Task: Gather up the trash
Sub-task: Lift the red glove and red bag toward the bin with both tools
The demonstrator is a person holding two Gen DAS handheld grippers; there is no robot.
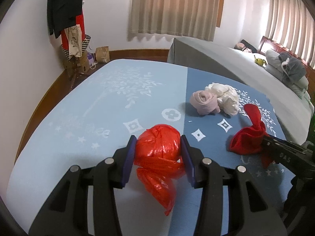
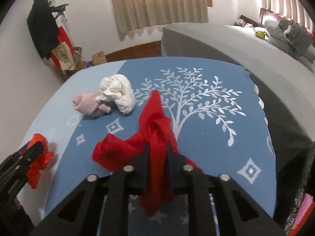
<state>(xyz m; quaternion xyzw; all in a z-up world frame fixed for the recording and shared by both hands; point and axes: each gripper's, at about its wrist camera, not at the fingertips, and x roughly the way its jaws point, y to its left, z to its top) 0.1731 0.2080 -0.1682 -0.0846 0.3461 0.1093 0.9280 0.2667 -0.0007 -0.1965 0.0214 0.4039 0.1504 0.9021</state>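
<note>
My left gripper (image 1: 159, 143) is shut on a crumpled red plastic bag (image 1: 157, 153) over the blue patterned table cover (image 1: 78, 118); the bag's tail hangs down between the fingers. My right gripper (image 2: 157, 147) is shut on a red cloth (image 2: 155, 133), which drapes over the cover (image 2: 216, 137); it also shows in the left wrist view (image 1: 250, 137). A pink rolled cloth (image 1: 204, 102) and a white crumpled wad (image 1: 226, 96) lie together farther back. They also show in the right wrist view, pink cloth (image 2: 86, 104) and white wad (image 2: 118, 92). The left gripper with the red bag (image 2: 37, 157) shows at the left.
A grey-covered bed (image 1: 236, 63) with pillows and a yellow toy stands behind and right. A coat rack with clothes (image 1: 65, 15) and paper bags (image 1: 102, 54) stand in the far left corner. A dark bag edge (image 2: 303, 196) shows at the right.
</note>
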